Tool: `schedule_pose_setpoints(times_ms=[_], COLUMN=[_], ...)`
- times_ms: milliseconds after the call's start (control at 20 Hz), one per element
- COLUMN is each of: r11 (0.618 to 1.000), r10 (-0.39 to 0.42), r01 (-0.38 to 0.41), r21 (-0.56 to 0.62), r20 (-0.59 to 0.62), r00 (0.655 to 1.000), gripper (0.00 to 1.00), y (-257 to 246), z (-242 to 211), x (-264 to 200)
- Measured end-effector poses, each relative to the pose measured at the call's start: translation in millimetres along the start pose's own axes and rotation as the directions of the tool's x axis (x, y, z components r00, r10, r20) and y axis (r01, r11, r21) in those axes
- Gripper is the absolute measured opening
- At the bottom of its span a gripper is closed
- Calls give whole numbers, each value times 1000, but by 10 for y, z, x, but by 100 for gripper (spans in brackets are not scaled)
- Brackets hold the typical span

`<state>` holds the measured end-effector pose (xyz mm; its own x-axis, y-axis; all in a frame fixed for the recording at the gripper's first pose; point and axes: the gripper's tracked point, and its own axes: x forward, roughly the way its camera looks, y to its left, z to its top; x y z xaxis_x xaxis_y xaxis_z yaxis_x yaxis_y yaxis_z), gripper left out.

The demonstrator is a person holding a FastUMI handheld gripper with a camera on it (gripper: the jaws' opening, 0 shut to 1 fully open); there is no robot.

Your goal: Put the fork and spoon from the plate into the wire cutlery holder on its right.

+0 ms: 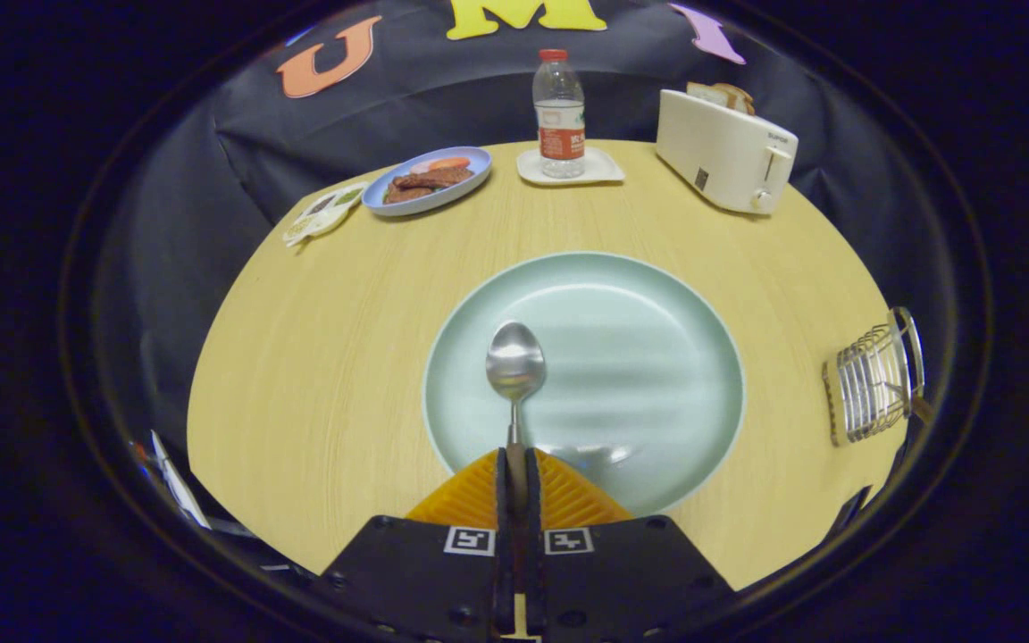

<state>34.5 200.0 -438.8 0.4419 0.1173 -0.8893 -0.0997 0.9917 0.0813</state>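
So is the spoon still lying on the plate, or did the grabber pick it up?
Picked up: both orange fingers of the gripper press its handle, and the spoon sticks out over the green plate.

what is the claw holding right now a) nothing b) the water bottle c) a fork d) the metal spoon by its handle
d: the orange claw is shut on the thin handle of the shiny metal spoon, whose bowl lies out ahead over the round pale green plate.

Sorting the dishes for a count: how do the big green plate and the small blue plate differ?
The green plate lies just beyond the gripper, which is shut on the spoon; the blue plate sits at the table's far side. The green one is larger and round, the blue one oval and holding food. Both rest on the table.
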Motion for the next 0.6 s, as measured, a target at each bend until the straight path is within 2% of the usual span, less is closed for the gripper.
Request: schedule_pose_setpoints(times_ms=[100,250,600], r11=[999,999,996], r10=[35,17,59], r01=[-35,-16,-58], r21=[-14,-37,-74], r20=[0,13,20], r00=[999,1000,998], gripper=[5,5,5], y=[27,-122,-389], z=[-37,2,28], x=[-192,-352,-732])
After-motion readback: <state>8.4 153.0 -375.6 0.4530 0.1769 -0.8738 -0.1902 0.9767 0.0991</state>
